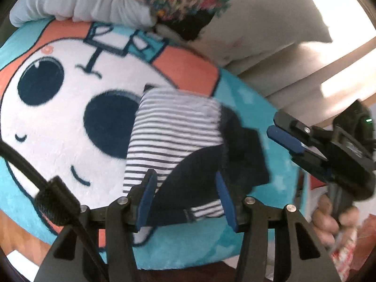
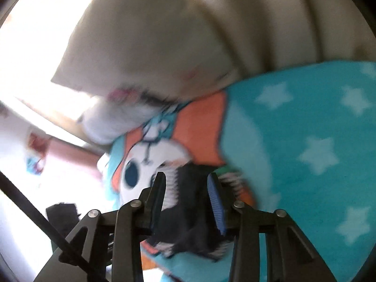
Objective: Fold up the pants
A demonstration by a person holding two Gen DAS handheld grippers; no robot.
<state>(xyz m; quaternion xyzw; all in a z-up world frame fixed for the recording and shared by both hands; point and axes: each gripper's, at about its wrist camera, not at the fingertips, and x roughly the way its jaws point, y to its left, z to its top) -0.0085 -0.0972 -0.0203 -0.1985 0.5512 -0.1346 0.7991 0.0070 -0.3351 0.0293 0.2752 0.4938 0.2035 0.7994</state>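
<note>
Pants [image 1: 178,141] sit in a small folded bundle, striped and dark navy, on the teal cartoon blanket [image 1: 246,103], with pillows [image 1: 258,23] behind.

Left gripper [image 1: 188,192] is spread, blue pads either side of the near edge of the bundle and not pressing it. Right gripper [image 2: 188,197] is also spread, with dark fabric between its jaws. That view is badly smeared, so I can't rule out one pad brushing the cloth, but I read it as a release, not a pinch.

Risks I see:
- Fuzzy cloth or blanket pile snags on a pad as I pull away, dragging the top layer open.
- The blanket is soft and uneven, so the fold may slump or spring back by itself.
- The grippers are close together, so a careless retreat may clip one against the other.
</note>
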